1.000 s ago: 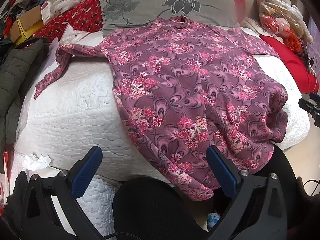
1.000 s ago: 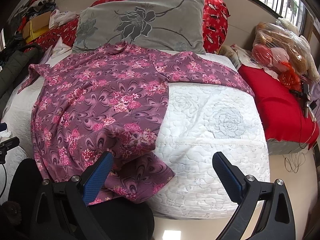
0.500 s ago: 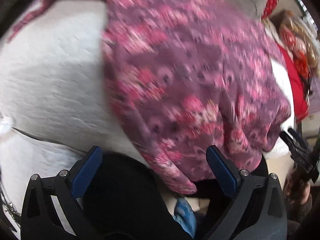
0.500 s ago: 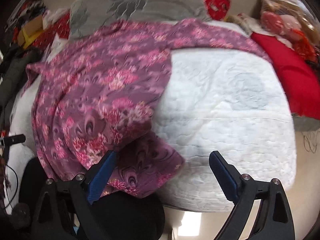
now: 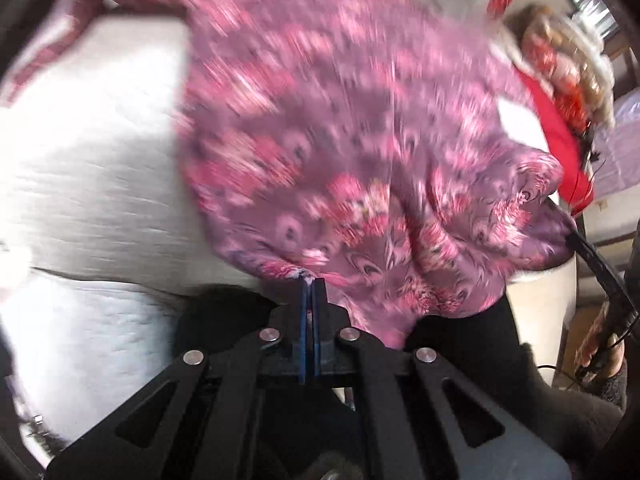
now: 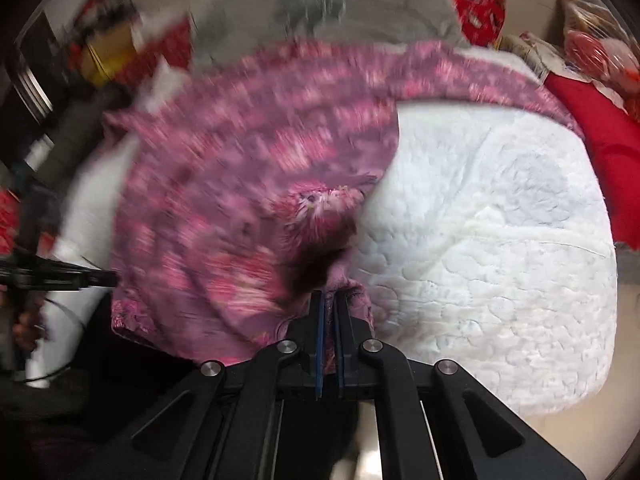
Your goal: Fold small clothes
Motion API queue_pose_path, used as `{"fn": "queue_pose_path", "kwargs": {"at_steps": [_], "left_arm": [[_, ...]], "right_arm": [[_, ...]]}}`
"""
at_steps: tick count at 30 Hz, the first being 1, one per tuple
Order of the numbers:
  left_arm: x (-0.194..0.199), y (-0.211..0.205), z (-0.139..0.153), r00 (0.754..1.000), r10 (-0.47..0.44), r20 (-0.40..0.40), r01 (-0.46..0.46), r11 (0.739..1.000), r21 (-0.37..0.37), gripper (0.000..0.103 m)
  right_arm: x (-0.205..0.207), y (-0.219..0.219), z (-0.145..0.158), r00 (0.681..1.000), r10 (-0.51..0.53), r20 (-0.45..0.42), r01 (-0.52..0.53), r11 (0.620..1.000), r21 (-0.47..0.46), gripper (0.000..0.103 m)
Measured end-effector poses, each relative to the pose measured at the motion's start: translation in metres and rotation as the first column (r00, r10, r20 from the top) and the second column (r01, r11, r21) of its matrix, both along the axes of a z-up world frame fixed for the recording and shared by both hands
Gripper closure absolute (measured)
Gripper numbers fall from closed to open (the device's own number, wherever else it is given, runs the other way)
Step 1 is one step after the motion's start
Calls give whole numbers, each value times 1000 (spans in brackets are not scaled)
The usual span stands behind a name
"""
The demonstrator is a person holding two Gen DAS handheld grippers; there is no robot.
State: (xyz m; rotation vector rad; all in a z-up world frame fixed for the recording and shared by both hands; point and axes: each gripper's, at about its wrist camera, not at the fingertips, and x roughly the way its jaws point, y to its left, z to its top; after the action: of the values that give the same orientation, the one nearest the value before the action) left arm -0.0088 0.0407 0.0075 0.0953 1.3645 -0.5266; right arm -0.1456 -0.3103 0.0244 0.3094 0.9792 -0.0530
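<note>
A purple and pink floral shirt [image 5: 340,140] lies spread on a white quilted bed [image 5: 80,180], its hem hanging over the near edge. My left gripper [image 5: 313,282] points steeply down, its jaws closing tight on the left part of that hem. In the right wrist view the shirt [image 6: 240,200] is bunched near my right gripper [image 6: 329,296], whose jaws are closing on the hem's right corner, with cloth showing between the blue pads. Each view catches the other gripper at its edge: the right one [image 5: 576,240] and the left one [image 6: 108,278]. Both views are motion-blurred.
A grey flowered pillow [image 6: 320,4] lies at the head of the bed [image 6: 500,260]. To the right are a red cushion [image 6: 612,152] and plastic bags [image 5: 560,52]. Boxes and clutter [image 6: 104,52] stand at the left. The person's dark-clothed legs [image 5: 460,340] are against the bed's near edge.
Both grippers tipped down toward the near hem and went from wide open to shut on it. The hem now bunches up at each pinch.
</note>
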Motion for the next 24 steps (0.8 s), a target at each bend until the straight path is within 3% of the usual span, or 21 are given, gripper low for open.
{"fn": "queue_pose_path", "kwargs": {"at_steps": [2, 6, 11, 13, 15, 18, 20, 21, 22, 24], "left_arm": [[-4, 24, 20, 999, 31, 28, -30, 999, -24, 103], [-13, 59, 16, 998, 65, 22, -65, 998, 27, 103], [-18, 75, -44, 985, 129, -117, -110, 981, 157, 103], [-20, 80, -46, 981, 148, -126, -126, 978, 168, 103], [-15, 84, -28, 986, 147, -84, -134, 981, 137, 103], [0, 70, 6, 992, 116, 49, -122, 984, 130, 102], [18, 50, 18, 990, 82, 114, -95, 989, 113, 96], [32, 37, 19, 988, 66, 139, -80, 992, 97, 83], [42, 23, 23, 986, 57, 158, -72, 993, 91, 63], [60, -1, 25, 981, 46, 187, -62, 995, 83, 46]], "right_arm": [[-20, -6, 22, 999, -21, 46, 18, 998, 57, 100], [-57, -13, 29, 998, -56, 32, 52, 993, 107, 100], [-80, -24, -28, 983, -102, -155, 123, 984, 131, 100], [-78, -26, -48, 968, -122, -219, 153, 980, 128, 99], [-73, -30, -56, 956, -141, -258, 178, 976, 127, 97], [-57, -48, -32, 964, -186, -192, 204, 976, 73, 93], [-41, -59, -14, 972, -202, -116, 212, 974, 78, 92], [-29, -62, -7, 977, -200, -77, 206, 975, 81, 90], [-11, -64, -1, 981, -193, -31, 195, 978, 79, 86], [24, -64, 1, 982, -190, 9, 189, 979, 73, 62]]}}
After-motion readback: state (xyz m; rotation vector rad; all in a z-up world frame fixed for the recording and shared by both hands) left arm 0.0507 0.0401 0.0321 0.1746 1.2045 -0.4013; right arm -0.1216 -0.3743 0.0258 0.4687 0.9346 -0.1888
